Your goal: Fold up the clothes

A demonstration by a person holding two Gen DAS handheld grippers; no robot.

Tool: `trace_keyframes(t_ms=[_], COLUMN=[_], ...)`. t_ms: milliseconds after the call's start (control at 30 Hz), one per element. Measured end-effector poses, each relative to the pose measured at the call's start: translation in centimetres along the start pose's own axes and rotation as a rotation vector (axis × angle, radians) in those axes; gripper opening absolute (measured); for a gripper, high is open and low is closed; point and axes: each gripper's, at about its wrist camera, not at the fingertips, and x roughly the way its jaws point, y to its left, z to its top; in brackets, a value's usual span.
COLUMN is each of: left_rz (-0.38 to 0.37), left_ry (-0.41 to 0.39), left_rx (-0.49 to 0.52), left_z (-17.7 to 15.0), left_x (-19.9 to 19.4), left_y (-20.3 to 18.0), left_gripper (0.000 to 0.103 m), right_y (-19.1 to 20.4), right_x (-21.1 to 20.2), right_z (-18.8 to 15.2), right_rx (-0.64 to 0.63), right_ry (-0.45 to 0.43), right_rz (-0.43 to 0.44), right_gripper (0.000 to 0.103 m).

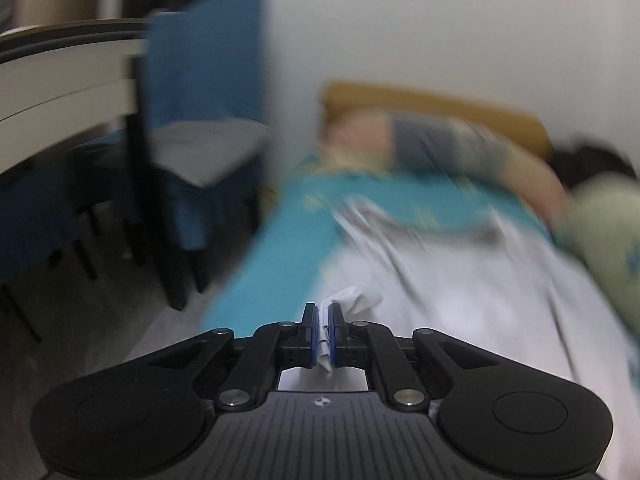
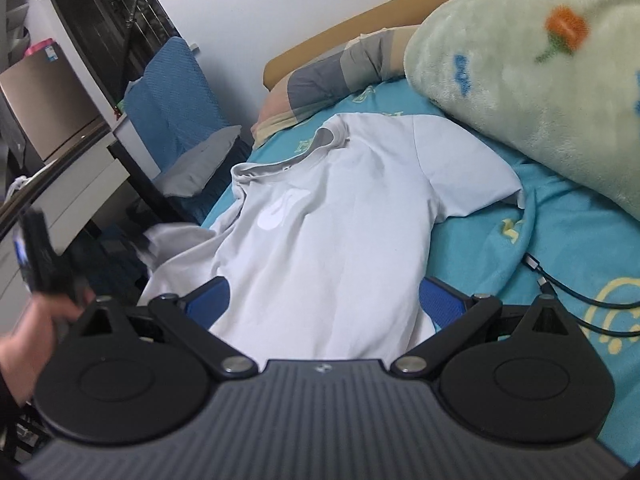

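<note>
left gripper [image 1: 324, 330]: fingers pinched tight on white shirt [image 2: 332, 216] edge | right gripper [image 2: 324, 304]: fingers spread wide, holding nothing, above shirt hem | shirt: flat on blue bedsheet [image 2: 560, 248], collar toward pillow [image 2: 332, 76]

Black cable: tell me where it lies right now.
In the right wrist view, the black cable lies on the turquoise bedsheet at the right, beside the white T-shirt and below the green blanket.

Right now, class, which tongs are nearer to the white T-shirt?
Left. The left tongs are shut on the white T-shirt, pinching its fabric; the right tongs are open just above it, not gripping.
</note>
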Motion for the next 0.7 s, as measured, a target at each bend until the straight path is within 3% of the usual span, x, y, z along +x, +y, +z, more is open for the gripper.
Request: trace_keyframes(t_ms=[267, 500, 567, 600, 633, 700], left_rz=[0.17, 0.224, 0.239, 0.247, 0.242, 0.214], left_ry=[-0.073, 0.044, 0.079, 0.096, 0.103, 0.104], left_rx=[-0.255, -0.248, -0.244, -0.243, -0.213, -0.167], left_z=[11.0, 8.5, 7.7, 7.3, 6.9, 6.4], left_x=[4.7, 12.4, 14.6, 15.7, 15.8, 15.0], left_y=[9.6, 11.2, 11.6, 11.8, 11.2, 9.6], left_gripper=[0.005, 0.006, 0.017, 0.03, 0.051, 0.057], right_y=[-0.6, -1.3, -1.4, -1.5, -1.5, -1.5], right_x=[2.2, 4.3, 4.8, 5.1, 5.4, 5.9], right_z=[-0.1, 0.3, 0.4, 0.4, 0.5, 0.5], right_rx=[-0.061, -0.092, -0.109, -0.118, -0.124, -0.135], right_ry=[-0.073, -0.148, -0.169, -0.178, -0.184, -0.191], right_rz=[-0.038, -0.086, -0.101, -0.108, -0.114, -0.117], right_gripper=[0.103, 0.103, 0.103, 0.103, 0.103, 0.103])
